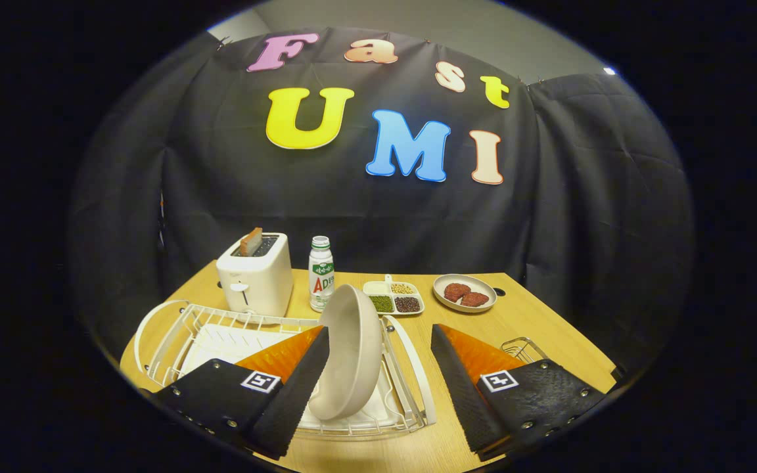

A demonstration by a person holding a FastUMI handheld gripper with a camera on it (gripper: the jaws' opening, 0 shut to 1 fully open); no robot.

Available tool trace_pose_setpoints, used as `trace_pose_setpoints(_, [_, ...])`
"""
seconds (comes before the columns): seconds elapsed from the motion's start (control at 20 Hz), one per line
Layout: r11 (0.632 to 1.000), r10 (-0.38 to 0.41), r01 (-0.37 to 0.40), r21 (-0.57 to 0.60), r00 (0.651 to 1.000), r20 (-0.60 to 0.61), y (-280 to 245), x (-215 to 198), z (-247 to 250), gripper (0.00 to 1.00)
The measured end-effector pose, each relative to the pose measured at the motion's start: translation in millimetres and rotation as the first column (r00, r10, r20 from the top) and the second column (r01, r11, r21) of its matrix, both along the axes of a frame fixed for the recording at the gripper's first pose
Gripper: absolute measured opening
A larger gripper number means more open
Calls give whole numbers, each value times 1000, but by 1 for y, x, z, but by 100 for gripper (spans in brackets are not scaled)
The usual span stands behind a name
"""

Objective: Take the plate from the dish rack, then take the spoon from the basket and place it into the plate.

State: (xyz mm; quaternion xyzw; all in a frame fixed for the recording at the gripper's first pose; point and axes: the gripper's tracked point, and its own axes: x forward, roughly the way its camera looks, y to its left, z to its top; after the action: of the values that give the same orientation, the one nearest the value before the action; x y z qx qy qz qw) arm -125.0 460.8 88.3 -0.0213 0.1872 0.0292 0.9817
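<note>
Both fingers of the gripper (378, 387) stood wide apart w/ nothing held, straddling the plate (350, 355) upright on edge in the rack (221, 325), prob. lined up to pinch its rim.

Matt plate (351, 355), wire rack (221, 328), wood-look table (536, 328).

Toaster (255, 274), bottle (321, 273), divided tray (393, 297) and dish of perhaps meat (464, 293).

The bottle (321, 272) on the counter (536, 328) carries a printed label whose lettering is too small to make out, and each of the spread-apart fingers (290, 387) bears a square coded marker (260, 381).
</note>
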Motion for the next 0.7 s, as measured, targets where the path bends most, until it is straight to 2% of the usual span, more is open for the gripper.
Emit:
trace_pose_setpoints(0.05, [999, -7, 6, -34, 1000, -18, 3, 8, -6, 91])
trace_pose_setpoints(0.2, [990, -41, 32, -136, 997, -67, 2, 25, -18, 88])
trace_pose_setpoints(0.3, [984, -25, 9, -177, 996, -86, 10, 36, -23, 70])
trace_pose_setpoints(0.35, [979, -23, 5, -203, 996, -88, 11, 37, -22, 53])
trace_pose_setpoints(0.45, [972, -31, 9, -236, 995, -90, 11, 39, -19, 42])
trace_pose_setpoints(0.55, [969, -19, -4, -249, 996, -92, 17, 42, -16, 18])
trace_pose_setpoints(0.65, [963, -24, -2, -268, 995, -95, 19, 44, -14, 17])
trace_pose_setpoints(0.7, [961, -29, -1, -277, 994, -105, 21, 42, -13, 12])
